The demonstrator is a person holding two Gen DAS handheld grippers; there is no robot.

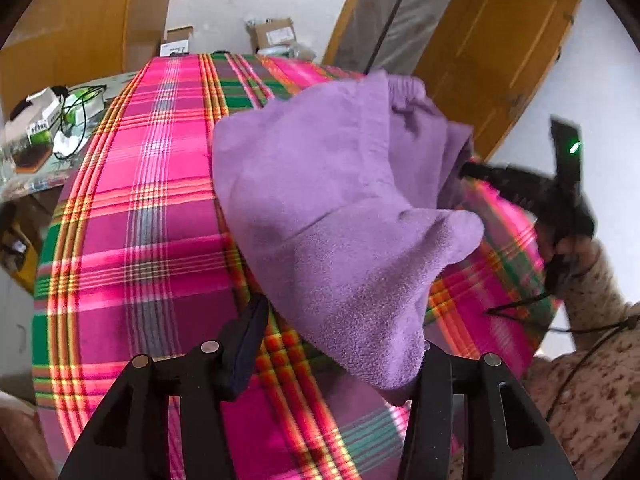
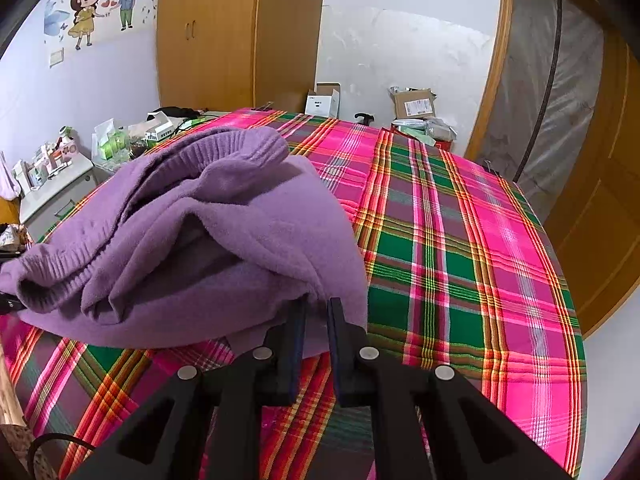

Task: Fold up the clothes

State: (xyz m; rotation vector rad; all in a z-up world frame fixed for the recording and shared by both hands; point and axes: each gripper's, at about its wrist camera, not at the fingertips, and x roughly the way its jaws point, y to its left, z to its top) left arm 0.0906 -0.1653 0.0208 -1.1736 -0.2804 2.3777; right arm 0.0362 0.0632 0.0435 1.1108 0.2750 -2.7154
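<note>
Purple sweater [image 2: 192, 236] bunched on plaid bed [image 2: 460, 240]. Right gripper [image 2: 316, 320] jaws nearly closed, pinching sweater edge. Left gripper [image 1: 340, 344] jaws wide; grip unclear.

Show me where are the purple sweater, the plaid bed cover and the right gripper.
purple sweater [image 2: 224, 240], right wrist view, on its bunched fleece middle.
plaid bed cover [image 2: 460, 240], right wrist view, on a bare green check.
right gripper [image 2: 316, 320], right wrist view, midway between its fingertips.

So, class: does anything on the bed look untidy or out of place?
Yes: the purple sweater lies in a rumpled heap on the plaid bedspread, its ribbed hem bunched, not folded flat. Nothing looks spilled or damaged.
</note>
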